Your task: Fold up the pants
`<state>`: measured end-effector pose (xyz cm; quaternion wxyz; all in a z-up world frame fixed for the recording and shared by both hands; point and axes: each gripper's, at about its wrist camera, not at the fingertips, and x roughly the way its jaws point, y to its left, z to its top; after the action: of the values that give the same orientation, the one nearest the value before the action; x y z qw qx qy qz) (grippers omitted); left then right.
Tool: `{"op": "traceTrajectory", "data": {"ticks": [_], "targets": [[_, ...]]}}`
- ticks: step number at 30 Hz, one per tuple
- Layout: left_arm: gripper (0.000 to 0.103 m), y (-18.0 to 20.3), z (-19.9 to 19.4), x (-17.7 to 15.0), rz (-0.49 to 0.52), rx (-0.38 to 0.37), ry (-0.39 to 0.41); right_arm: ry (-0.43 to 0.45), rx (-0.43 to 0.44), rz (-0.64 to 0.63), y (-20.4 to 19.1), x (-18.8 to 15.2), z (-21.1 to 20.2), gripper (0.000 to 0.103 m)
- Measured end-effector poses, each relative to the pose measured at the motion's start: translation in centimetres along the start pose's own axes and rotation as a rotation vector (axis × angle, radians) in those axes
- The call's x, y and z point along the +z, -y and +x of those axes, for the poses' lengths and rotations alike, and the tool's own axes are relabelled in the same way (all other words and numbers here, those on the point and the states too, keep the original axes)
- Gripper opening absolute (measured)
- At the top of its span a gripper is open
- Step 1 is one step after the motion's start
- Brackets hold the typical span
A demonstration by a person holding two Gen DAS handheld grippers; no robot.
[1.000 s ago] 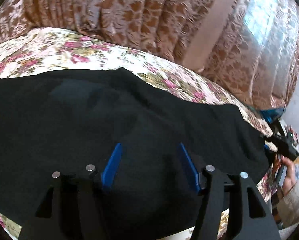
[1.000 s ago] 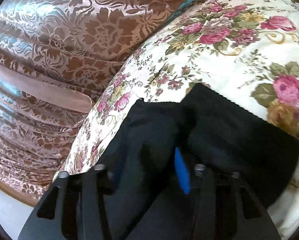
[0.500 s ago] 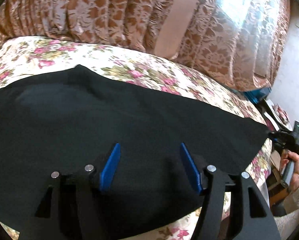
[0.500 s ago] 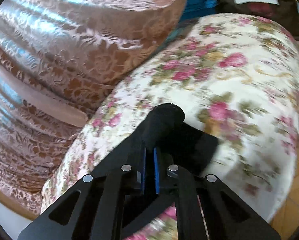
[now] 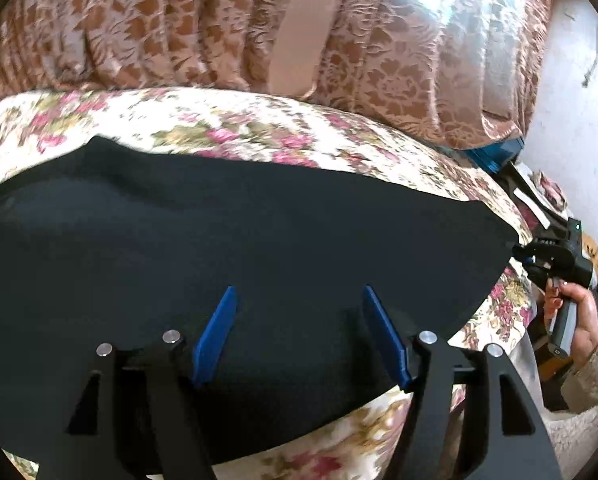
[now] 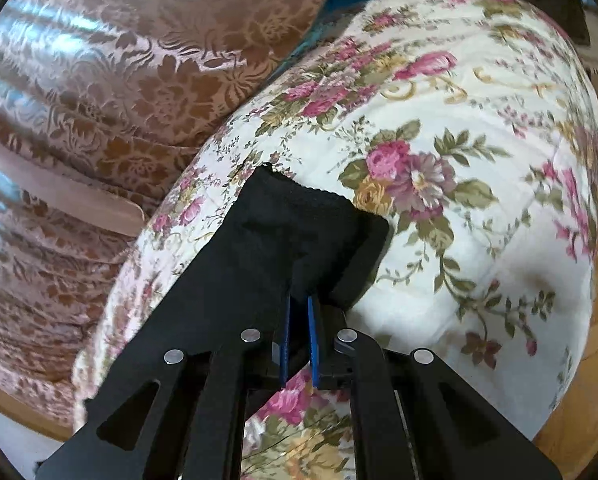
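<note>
The black pants [image 5: 239, 240] lie spread flat on the floral bedspread [image 5: 259, 132]. My left gripper [image 5: 299, 300] is open and hovers over the near part of the pants, with nothing between its blue pads. My right gripper [image 6: 297, 300] is shut on a corner of the pants [image 6: 299, 220] and holds that end pulled taut. In the left wrist view the right gripper [image 5: 517, 250] shows at the pants' far right corner, held by a hand [image 5: 579, 312].
Brown floral curtains [image 5: 219, 24] hang behind the bed, also in the right wrist view [image 6: 119, 80]. The bed's rounded edge [image 6: 559, 240] drops to a wooden floor [image 6: 579, 420]. A blue object [image 5: 495, 156] and clutter sit at the far right.
My right gripper shut on the pants' corner and pulled it outward, drawing the cloth flat and taut. My left gripper stayed open over the pants.
</note>
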<state>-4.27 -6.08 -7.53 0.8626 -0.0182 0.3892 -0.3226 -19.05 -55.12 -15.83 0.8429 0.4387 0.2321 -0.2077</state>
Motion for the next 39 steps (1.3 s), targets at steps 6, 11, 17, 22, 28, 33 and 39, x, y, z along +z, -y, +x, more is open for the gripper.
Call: {"op": "traceTrajectory", "data": {"ticks": [6,11,17,22,28,33,39], "targets": [[0.074,3.2,2.5,1.5,0.072,0.035,-0.049,-0.024,0.036,-0.038,-1.4,-0.7,0.1,0.026],[0.074,6.0,3.8,0.1,0.193,0.083,-0.124,0.022,-0.03,-0.153,-2.9,-0.6,-0.5,0.007],[0.074,6.2,3.0,-0.5,0.183,0.063,-0.117,-0.018,-0.089,-0.105,-1.1,-0.9,0.9,0.007],[0.074,3.6,1.6,1.3,0.035,0.004,-0.083,0.009,-0.101,-0.146,-1.9,-1.0,0.2,0.012],[0.071,-2.8,-0.2,4.7,-0.104,0.11,0.003,0.059,-0.111,-0.144,-2.2,-1.0,-1.8,0.017],[0.044,-9.8,-0.1,7.3,-0.251,0.218,0.01,0.179,-0.14,-0.257,-4.9,-1.4,-4.0,0.017],[0.026,-12.9,2.7,8.8,-0.274,0.267,-0.04,0.068,0.026,-0.446,-11.2,-4.0,-1.4,0.017]]}}
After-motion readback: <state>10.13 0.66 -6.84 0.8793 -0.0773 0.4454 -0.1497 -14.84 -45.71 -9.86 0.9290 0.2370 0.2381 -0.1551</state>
